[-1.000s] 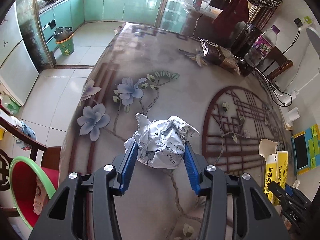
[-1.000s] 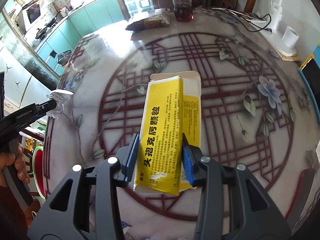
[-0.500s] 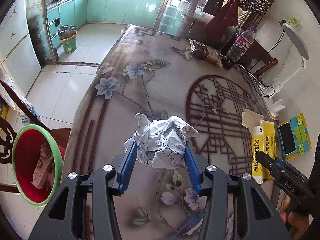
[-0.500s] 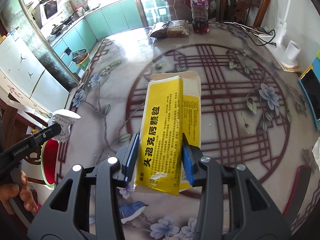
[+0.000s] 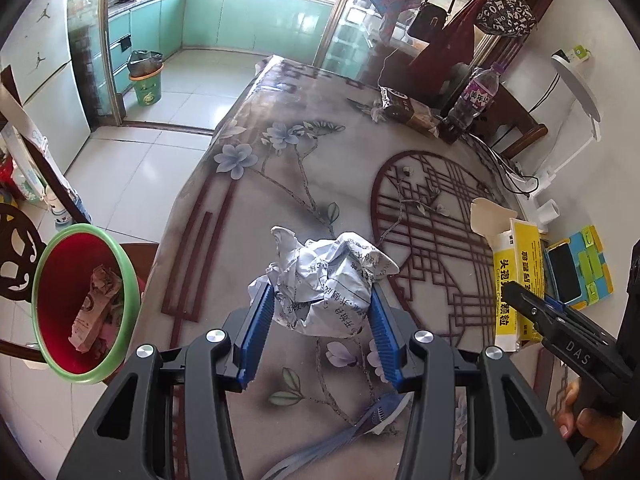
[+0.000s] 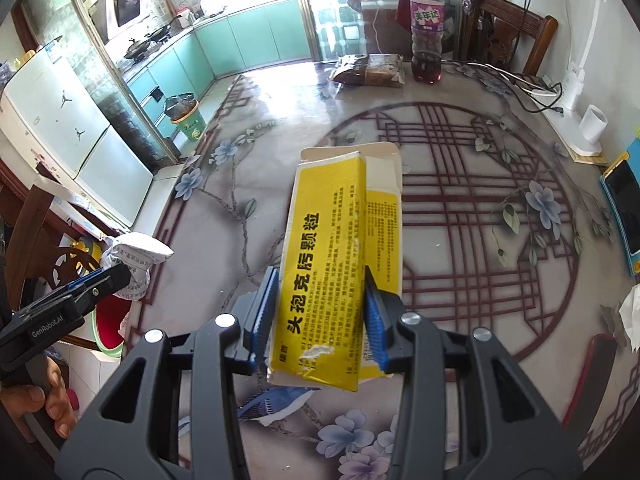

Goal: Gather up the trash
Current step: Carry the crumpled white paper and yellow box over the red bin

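Left wrist view: the left gripper [image 5: 320, 316] has its fingers partly closed on a crumpled paper ball [image 5: 324, 280], lifted off the tabletop [image 5: 280, 184]. The red bin [image 5: 86, 306], down to the left beside the tabletop, already holds some trash, so the drop is still to come.

Right wrist view: the right gripper [image 6: 320, 316] pinches a flattened yellow box [image 6: 332, 264] between narrow-set fingers, clear of the tabletop; it too awaits binning.
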{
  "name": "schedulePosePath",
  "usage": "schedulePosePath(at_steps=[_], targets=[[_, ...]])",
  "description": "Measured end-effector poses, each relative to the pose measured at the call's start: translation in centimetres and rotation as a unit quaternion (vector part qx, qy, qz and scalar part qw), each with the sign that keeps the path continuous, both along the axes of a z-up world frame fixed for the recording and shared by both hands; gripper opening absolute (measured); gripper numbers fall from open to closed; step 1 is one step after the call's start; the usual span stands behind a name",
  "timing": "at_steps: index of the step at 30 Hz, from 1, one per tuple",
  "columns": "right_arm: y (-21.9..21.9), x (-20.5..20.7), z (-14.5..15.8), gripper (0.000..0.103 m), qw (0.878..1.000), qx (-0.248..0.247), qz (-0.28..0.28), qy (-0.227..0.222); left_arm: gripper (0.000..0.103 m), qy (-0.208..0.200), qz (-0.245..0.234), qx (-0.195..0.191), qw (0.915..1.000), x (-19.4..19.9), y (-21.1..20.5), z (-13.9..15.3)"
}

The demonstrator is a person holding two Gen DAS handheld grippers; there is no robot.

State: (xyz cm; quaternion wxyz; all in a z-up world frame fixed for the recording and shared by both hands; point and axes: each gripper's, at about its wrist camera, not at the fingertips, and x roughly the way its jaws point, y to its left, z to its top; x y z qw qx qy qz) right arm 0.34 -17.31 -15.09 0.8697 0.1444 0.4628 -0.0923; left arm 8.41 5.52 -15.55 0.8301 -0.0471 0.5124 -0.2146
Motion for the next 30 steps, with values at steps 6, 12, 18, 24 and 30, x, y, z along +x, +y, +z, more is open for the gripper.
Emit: schedulePosePath(at_steps=[6, 12, 18, 24, 30], targets=[[1.9, 0.2, 0.5, 0.04, 1.0, -0.001, 0.019, -0.006, 0.045, -0.003, 0.014, 0.003, 0.9999, -0.3, 1.7, 0.3], [4.2, 0.8, 1.0, 0.04, 0.999, -0.003, 0.041, -0.01, 0.045, -0.005, 0.028, 0.003, 0.9996, -0.4, 3.9, 0.3], [7.2, 1.9, 1.2, 0.04, 0.998, -0.003, 0.069, -0.012, 0.045, -0.004, 0.049, 0.005, 0.9988, 0.0, 6.6, 0.0], [11.4, 3.6, 1.3, 0.04, 0.994, 0.0, 0.11, -0.015, 0.045, -0.003, 0.081, 0.01, 0.9967, 0.9, 10.4, -0.5], [15.3, 5.2, 0.9, 0.04, 0.989, 0.001, 0.145, -0.011, 0.045, 0.0, 0.114, 0.017, 0.9934, 1.3, 14.7, -1.0]])
